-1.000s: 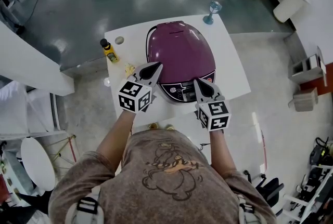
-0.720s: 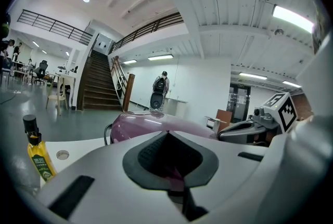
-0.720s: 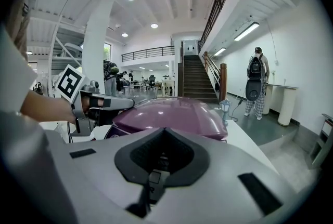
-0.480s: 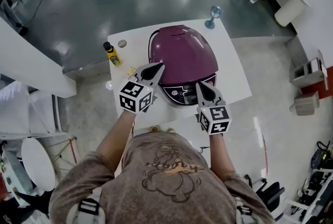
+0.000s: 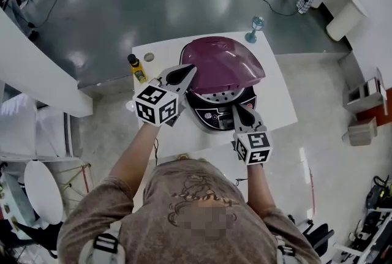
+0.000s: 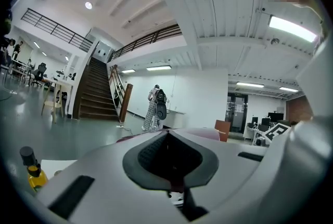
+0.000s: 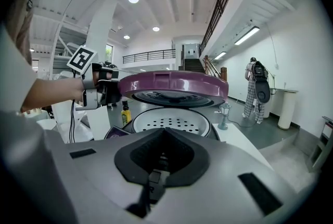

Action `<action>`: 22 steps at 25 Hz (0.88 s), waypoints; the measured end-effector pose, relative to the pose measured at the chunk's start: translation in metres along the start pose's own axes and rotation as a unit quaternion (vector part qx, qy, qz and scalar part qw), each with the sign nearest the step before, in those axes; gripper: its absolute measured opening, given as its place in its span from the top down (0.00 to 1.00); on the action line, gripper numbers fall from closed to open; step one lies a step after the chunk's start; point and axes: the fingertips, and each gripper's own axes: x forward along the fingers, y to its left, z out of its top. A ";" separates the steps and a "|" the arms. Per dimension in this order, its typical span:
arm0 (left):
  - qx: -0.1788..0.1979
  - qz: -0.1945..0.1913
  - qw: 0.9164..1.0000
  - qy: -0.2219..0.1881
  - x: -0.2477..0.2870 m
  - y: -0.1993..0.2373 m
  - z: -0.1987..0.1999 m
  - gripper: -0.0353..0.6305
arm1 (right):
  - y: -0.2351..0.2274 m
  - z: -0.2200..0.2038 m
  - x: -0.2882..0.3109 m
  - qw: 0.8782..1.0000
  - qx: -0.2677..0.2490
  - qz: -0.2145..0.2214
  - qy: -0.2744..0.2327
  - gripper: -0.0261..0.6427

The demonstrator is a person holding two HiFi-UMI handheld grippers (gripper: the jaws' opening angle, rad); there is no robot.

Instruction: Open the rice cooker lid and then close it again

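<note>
White table (image 5: pixel 278 103) in an open hall bears the rice cooker (image 5: pixel 211 116). Its purple lid (image 5: pixel 223 64) stands half raised, hinged at the far side, with the front edge toward the person. The left gripper (image 5: pixel 188 70), jaws together, meets the lid's left rim. It is nearer than the right gripper (image 5: pixel 237 111), also closed, low before the cooker's front.

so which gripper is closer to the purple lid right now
Left. The left gripper is at the front-left edge of the raised lid; the right gripper sits lower, by the control panel.
</note>
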 end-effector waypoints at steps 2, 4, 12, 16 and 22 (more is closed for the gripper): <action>0.004 -0.003 1.000 0.002 0.003 0.001 0.005 0.91 | 0.000 0.000 0.000 1.000 0.000 0.002 0.000 0.95; 0.005 -0.005 1.000 0.002 0.004 0.002 0.009 0.91 | 0.000 0.001 0.001 1.000 0.000 0.004 0.001 0.95; 0.018 -0.006 1.000 -0.011 0.006 0.008 0.030 0.91 | 0.001 0.000 0.003 1.000 -0.002 0.009 0.003 0.95; 0.022 -0.016 0.999 -0.016 0.009 0.012 0.044 0.91 | 0.001 0.000 0.003 1.000 -0.003 0.011 0.003 0.95; 0.027 -0.025 0.999 -0.023 0.012 0.018 0.061 0.91 | 0.002 0.000 0.003 1.000 -0.004 0.013 0.004 0.95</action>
